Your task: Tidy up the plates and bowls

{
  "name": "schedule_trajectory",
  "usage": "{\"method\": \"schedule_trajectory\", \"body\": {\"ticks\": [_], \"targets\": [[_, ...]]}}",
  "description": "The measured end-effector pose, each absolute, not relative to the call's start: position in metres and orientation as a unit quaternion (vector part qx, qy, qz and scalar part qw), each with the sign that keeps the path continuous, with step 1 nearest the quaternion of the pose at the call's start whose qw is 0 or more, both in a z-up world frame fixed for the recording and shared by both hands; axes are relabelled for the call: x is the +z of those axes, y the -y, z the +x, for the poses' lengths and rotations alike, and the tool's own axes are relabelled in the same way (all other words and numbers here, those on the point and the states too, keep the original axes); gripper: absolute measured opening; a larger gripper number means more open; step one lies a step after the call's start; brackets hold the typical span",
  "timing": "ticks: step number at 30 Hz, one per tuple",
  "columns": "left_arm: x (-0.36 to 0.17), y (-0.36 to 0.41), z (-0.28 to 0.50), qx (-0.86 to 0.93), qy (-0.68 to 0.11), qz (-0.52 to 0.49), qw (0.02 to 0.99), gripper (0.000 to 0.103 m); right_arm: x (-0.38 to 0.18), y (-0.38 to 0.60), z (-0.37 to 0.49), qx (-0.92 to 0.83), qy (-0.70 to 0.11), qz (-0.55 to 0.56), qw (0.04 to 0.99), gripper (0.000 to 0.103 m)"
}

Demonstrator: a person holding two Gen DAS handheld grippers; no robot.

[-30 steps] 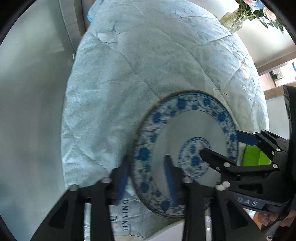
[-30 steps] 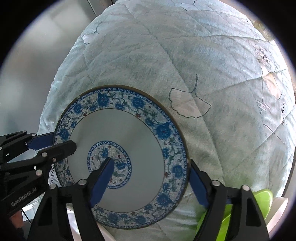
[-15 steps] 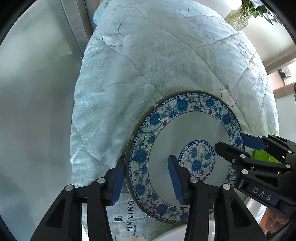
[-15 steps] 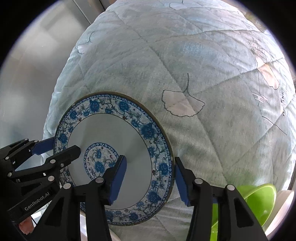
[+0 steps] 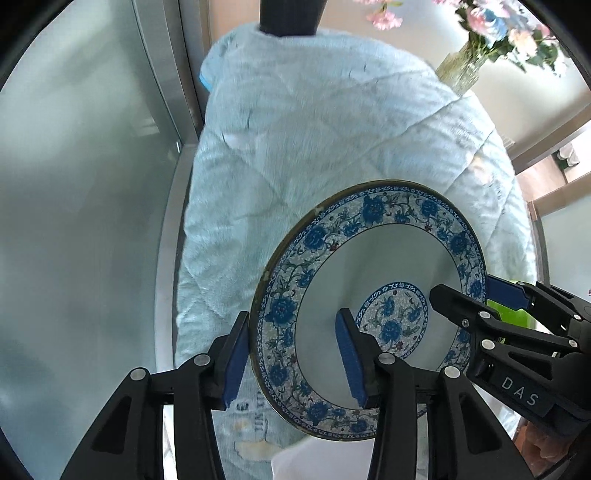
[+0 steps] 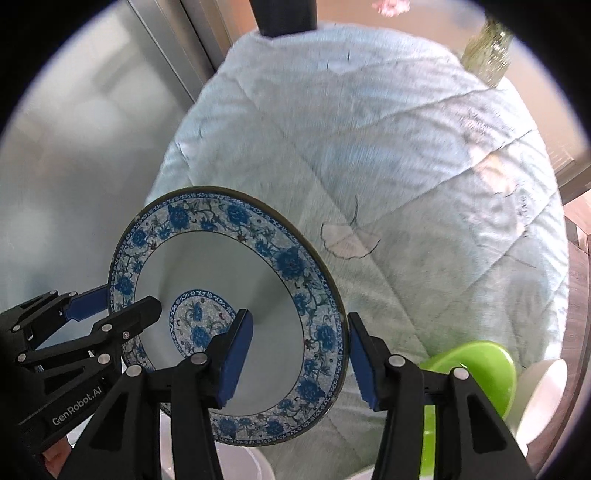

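Note:
A round white plate with a blue floral rim (image 5: 384, 266) is held up in the air between both grippers, tilted on edge. My left gripper (image 5: 291, 360) straddles its left rim, one pad behind and one in front. My right gripper (image 6: 295, 356) straddles the opposite rim (image 6: 325, 295) the same way. The right gripper also shows at the right of the left wrist view (image 5: 476, 314), and the left gripper at the left of the right wrist view (image 6: 110, 306). A green bowl (image 6: 476, 369) and a white bowl (image 6: 543, 395) sit low right.
A pale blue quilted cloth (image 5: 332, 140) covers the table (image 6: 406, 147). A glass vase of pink flowers (image 5: 465, 70) stands at its far right. A dark post (image 5: 291, 14) stands at the far end. A frosted glass panel (image 5: 74, 221) runs along the left. White dishes (image 5: 321, 458) lie below.
Both grippers have lifted the plate up and tilted back, so the far end of the table, the post and the vase have come into view.

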State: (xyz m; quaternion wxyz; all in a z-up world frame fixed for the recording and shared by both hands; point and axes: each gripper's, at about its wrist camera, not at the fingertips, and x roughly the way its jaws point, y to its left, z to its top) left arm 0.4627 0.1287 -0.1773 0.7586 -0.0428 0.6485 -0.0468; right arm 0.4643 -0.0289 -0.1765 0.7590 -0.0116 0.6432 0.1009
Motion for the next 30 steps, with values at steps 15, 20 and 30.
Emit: {"method": "schedule_trajectory", "body": {"ticks": [15,20,30], "targets": [[-0.032,-0.088,0.368,-0.042,-0.596,-0.005,0.802,0.043,-0.054,0.055,0.382,0.089,-0.594,0.02,0.799,0.05],[-0.015,-0.073,0.317,-0.048,-0.596,0.001,0.801,0.043,-0.04,0.065,0.339,0.082,-0.594,0.025,0.8,0.05],[-0.023,-0.048,0.229,-0.065,-0.622,-0.002,0.781,0.043,-0.043,0.091,0.265,0.063,-0.614,0.042,0.785,0.05]]}}
